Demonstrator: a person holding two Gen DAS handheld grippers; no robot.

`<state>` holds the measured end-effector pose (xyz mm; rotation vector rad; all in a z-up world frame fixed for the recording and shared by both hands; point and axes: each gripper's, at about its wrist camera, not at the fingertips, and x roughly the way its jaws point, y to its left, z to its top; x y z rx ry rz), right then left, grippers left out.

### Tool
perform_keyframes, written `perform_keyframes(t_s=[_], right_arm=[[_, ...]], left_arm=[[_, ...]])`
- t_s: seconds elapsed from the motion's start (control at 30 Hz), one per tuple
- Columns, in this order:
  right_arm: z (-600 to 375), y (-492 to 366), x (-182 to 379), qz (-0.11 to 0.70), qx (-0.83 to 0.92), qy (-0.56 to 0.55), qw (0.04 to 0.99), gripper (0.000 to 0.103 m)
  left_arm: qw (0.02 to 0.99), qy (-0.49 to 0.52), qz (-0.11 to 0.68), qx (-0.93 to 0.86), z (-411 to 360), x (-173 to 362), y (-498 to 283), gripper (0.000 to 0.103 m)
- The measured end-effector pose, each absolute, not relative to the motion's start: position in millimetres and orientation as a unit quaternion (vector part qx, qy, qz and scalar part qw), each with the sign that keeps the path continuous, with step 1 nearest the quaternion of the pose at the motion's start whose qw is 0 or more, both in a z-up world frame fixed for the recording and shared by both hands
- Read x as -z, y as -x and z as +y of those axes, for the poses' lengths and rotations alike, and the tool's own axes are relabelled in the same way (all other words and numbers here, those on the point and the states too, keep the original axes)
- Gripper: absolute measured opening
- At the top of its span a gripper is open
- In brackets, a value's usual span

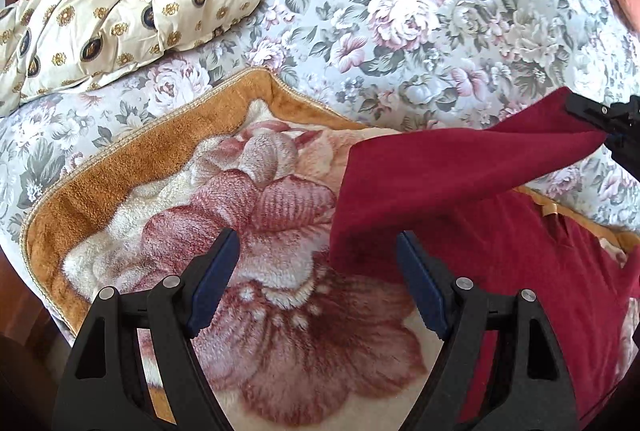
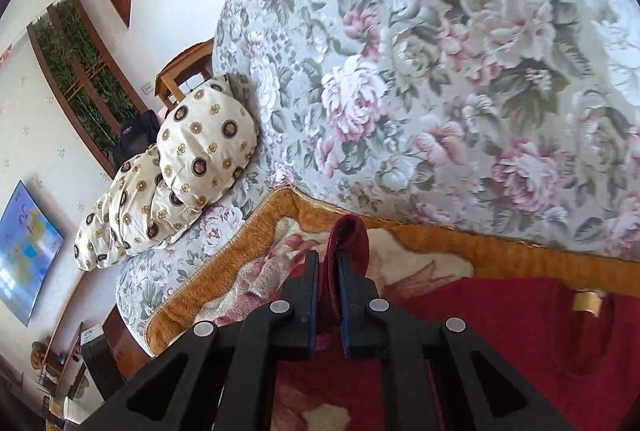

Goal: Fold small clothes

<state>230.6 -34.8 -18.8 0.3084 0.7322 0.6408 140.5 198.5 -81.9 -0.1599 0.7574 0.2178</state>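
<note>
A dark red shirt lies on a plush flower-print blanket on the sofa seat. My left gripper is open and empty, low over the blanket, with its right finger next to the shirt's left edge. My right gripper is shut on a fold of the red shirt and holds that part lifted. In the left wrist view the right gripper shows at the right edge, pulling a sleeve or corner up and to the right. The shirt's collar label shows in the right wrist view.
A floral sofa back rises behind the blanket. Two cream patterned cushions lie at the left end of the seat. A wooden side table stands beyond them. The blanket's orange border runs along the sofa back.
</note>
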Motion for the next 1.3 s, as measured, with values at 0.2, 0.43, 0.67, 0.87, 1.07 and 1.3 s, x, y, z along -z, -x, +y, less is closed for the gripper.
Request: perform_keyframes(t_s=[0.2,0.43,0.67,0.87,1.07,1.3], right_arm=[[-131,-200,24,0.347,-0.237,-0.162,0.893,0.008],[-233,-182,55,0.361,-0.137,-0.192,0.902,0.008],[-291,-165,75,0.364,-0.081,-0.199,0.906,0.008],[-327,-152,89,0.362,-0.033,-0.204,0.909,0.008],[-340,-157,103,0.367,0.003,-0.183,0.912,0.008],[-346,-157,104,0.369,-0.003,-0.179,0.912,0.007]], left_arm=[[0.922,0.057,0.373,-0.082,169,74,-137,0.081],[0.92,0.055,0.386,-0.045,138,71,-153,0.081],[0.91,0.064,0.409,-0.014,120,78,-185,0.081],[0.9,0.068,0.431,0.006,108,88,-223,0.081],[0.888,0.07,0.454,0.019,98,103,-256,0.081],[0.885,0.057,0.46,0.044,76,114,-281,0.081]])
